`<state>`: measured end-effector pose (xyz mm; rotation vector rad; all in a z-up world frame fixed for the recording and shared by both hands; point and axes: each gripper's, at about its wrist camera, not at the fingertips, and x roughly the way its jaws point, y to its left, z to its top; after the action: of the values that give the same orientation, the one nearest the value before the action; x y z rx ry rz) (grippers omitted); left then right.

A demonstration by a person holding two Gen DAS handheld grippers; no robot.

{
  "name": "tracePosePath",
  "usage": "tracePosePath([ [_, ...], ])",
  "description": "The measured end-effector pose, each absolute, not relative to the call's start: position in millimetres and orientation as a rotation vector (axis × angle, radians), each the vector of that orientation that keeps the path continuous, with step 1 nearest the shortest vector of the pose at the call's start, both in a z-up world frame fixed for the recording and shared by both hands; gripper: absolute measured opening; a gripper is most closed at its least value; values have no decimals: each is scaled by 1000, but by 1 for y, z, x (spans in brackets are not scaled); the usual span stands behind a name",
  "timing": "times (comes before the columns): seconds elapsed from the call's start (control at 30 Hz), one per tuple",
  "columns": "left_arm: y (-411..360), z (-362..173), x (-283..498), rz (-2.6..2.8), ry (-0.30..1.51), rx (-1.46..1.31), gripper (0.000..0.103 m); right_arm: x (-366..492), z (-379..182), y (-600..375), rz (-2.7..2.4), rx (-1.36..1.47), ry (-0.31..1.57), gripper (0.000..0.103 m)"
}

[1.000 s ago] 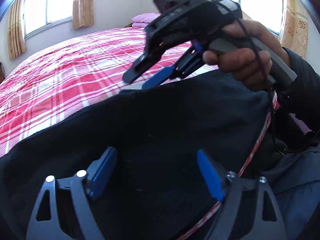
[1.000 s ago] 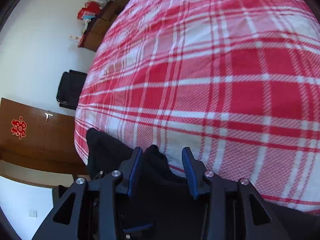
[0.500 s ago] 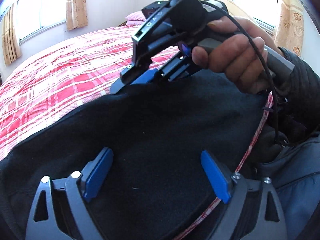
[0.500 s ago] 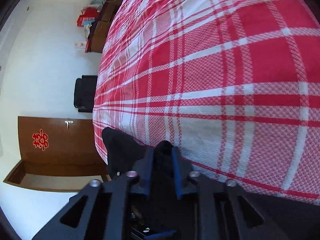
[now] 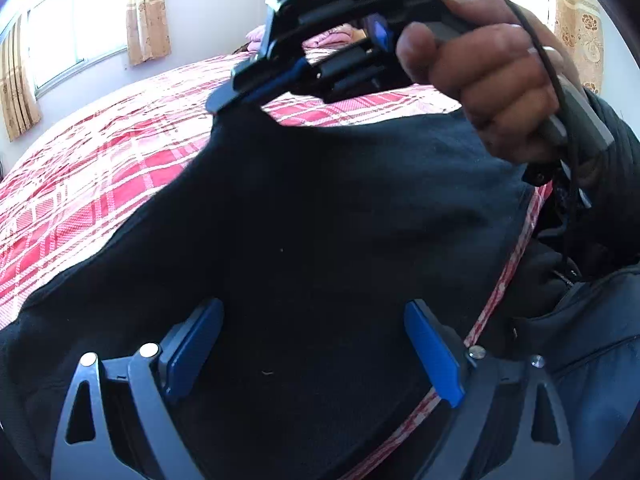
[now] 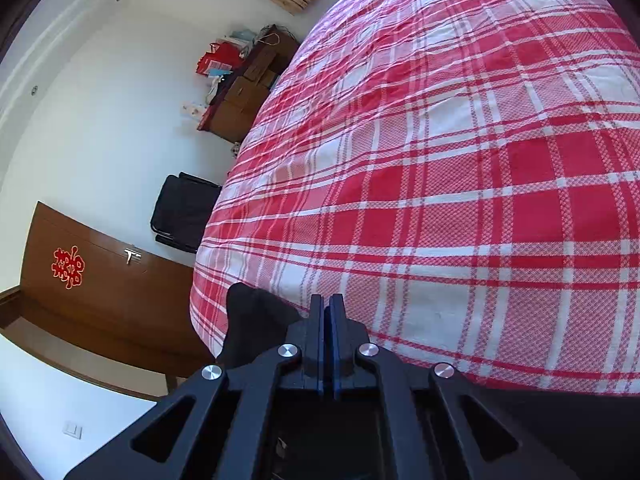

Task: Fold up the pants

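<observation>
Pants look soft and limp; right gripper pinches their edge, left gripper gapes wide above them on the bed.

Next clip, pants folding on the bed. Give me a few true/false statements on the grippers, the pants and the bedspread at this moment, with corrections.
1. The right gripper is shut on the pants. True.
2. The left gripper is shut on the pants. False: its fingers stand wide apart, with dark cloth spread between them and nothing clamped.
3. The bedspread is red and white plaid. True.
4. The pants are light grey. False: they are very dark, nearly black.
5. The right gripper holds an edge of the pants raised off the bedspread. True, as the left wrist view shows.
</observation>
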<state>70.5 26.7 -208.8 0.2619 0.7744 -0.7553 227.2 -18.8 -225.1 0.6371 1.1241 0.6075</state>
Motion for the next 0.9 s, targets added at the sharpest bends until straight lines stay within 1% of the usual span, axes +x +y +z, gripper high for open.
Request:
tracePosePath([
  [0.07, 26, -209, 70, -759, 773, 256, 95, 233, -233, -23, 551, 602, 1126, 2],
  [0.13, 27, -210, 70, -758, 769, 261, 96, 239, -250, -34, 511, 626, 1154, 2],
  [0.27, 25, -211, 67, -755, 762, 271, 97, 244, -269, -41, 533, 623, 1186, 2],
  [0.33, 24, -209, 66, -753, 763, 259, 97, 239, -266, -46, 544, 625, 1173, 3],
  [0.4, 21, -205, 64, -750, 775, 244, 97, 232, -250, -54, 509, 608, 1123, 4],
  [0.43, 22, -202, 65, -752, 777, 235, 97, 228, -241, -57, 493, 586, 1096, 5],
  [0.5, 19, -195, 64, -761, 768, 208, 97, 216, -219, -63, 490, 541, 1043, 18],
  [0.53, 20, -193, 64, -762, 763, 201, 97, 209, -210, -66, 511, 543, 1022, 21],
  [0.6, 17, -194, 63, -763, 770, 201, 97, 197, -199, -69, 556, 558, 1006, 33],
  [0.67, 13, -201, 66, -752, 792, 216, 97, 186, -199, -65, 596, 554, 1024, 34],
  [0.73, 8, -204, 63, -738, 790, 237, 97, 180, -211, -58, 605, 525, 1069, 34],
  [0.83, 2, -206, 61, -733, 791, 259, 97, 183, -238, -60, 501, 483, 1133, 34],
  [0.87, 1, -207, 62, -734, 792, 261, 97, 187, -250, -64, 466, 498, 1157, 34],
  [0.9, 0, -208, 61, -735, 793, 270, 97, 189, -257, -72, 485, 548, 1143, 34],
])
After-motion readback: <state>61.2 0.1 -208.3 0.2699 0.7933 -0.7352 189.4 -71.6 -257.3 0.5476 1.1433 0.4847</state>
